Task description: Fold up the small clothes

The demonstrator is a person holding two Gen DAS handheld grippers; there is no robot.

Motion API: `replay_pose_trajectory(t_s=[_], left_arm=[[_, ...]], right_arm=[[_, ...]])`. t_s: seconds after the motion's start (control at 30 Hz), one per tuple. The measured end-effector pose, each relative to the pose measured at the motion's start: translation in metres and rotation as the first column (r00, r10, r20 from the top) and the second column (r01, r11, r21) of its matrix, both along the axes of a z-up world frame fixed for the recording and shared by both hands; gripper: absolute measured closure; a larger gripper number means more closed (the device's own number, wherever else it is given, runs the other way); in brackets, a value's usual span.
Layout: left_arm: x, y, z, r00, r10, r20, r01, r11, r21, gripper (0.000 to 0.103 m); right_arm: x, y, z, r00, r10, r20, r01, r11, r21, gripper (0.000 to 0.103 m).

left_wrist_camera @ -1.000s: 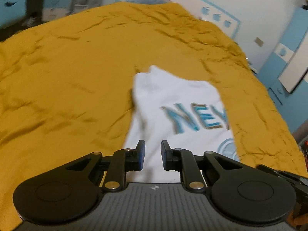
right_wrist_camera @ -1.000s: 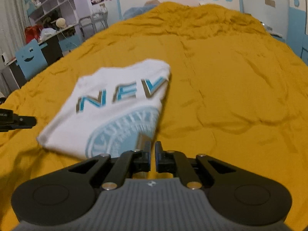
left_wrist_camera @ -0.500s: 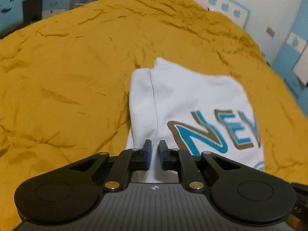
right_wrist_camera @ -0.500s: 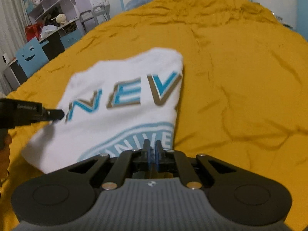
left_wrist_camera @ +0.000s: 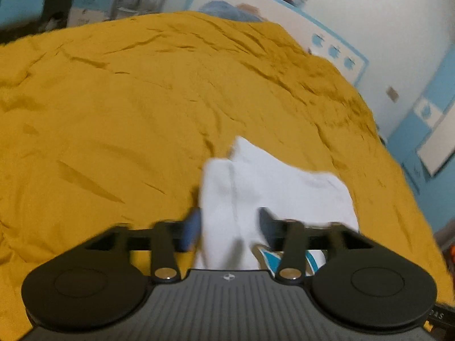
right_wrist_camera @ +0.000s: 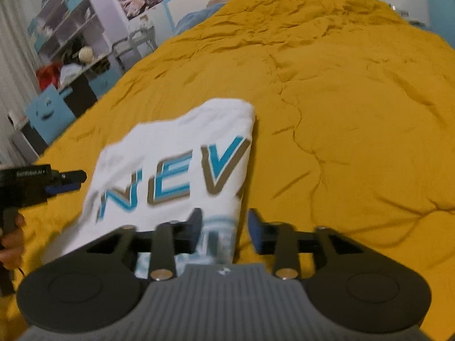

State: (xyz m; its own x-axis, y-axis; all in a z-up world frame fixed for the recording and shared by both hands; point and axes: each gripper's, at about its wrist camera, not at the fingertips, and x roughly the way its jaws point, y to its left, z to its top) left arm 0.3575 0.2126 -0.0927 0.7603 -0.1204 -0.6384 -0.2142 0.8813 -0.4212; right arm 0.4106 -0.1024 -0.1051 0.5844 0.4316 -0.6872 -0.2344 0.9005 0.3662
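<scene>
Left tongs (left_wrist_camera: 229, 227) and right tongs (right_wrist_camera: 224, 228) opening (nothing gripped), soft folded white shirt (right_wrist_camera: 176, 153), rumpled mustard bedspread (right_wrist_camera: 355, 113)

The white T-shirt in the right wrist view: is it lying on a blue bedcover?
No, the white T-shirt lies on a mustard-yellow bedcover that fills the bed around it.

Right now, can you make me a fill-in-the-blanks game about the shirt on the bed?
1. The white shirt lies on a ____ bedspread.
2. The big letters on the shirt are blue with ____ edges.
3. The right gripper has its jaws opening around the shirt's ____ edge.
4. The left gripper is made of ____ plastic.

Missing words: yellow; brown; right; black
</scene>
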Motion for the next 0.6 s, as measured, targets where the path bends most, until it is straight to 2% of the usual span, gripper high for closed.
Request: replay_pose_trajectory(t_s=[0.07,0.1,0.17,0.3,0.43,0.6], left_arm=[[0.009,0.012,-0.010,0.999,-0.018,-0.030,0.017,0.998,-0.065,0.030],[0.014,0.020,-0.017,0.999,-0.035,-0.042,0.029,0.992,-0.119,0.028],[0.024,0.032,-0.030,0.997,-0.062,-0.055,0.048,0.973,-0.225,0.024],[0.043,0.042,-0.051,0.994,-0.098,-0.056,0.073,0.937,-0.341,0.019],[0.064,0.042,-0.064,0.987,-0.159,-0.034,0.133,0.907,-0.400,0.021],[0.092,0.041,-0.077,0.983,-0.176,-0.049,0.139,0.892,-0.429,0.023]], right_arm=[[0.012,-0.007,-0.002,1.000,-0.003,-0.030,0.004,0.998,0.064,0.062],[0.019,-0.011,-0.004,0.999,-0.003,-0.051,0.008,0.995,0.103,0.054],[0.031,-0.017,-0.009,0.997,-0.008,-0.083,0.021,0.988,0.153,0.048],[0.056,-0.021,-0.026,0.989,-0.029,-0.144,0.059,0.975,0.212,0.048],[0.076,-0.024,-0.050,0.974,-0.026,-0.225,0.098,0.945,0.313,0.050],[0.100,-0.025,-0.069,0.961,-0.026,-0.276,0.138,0.909,0.393,0.054]])
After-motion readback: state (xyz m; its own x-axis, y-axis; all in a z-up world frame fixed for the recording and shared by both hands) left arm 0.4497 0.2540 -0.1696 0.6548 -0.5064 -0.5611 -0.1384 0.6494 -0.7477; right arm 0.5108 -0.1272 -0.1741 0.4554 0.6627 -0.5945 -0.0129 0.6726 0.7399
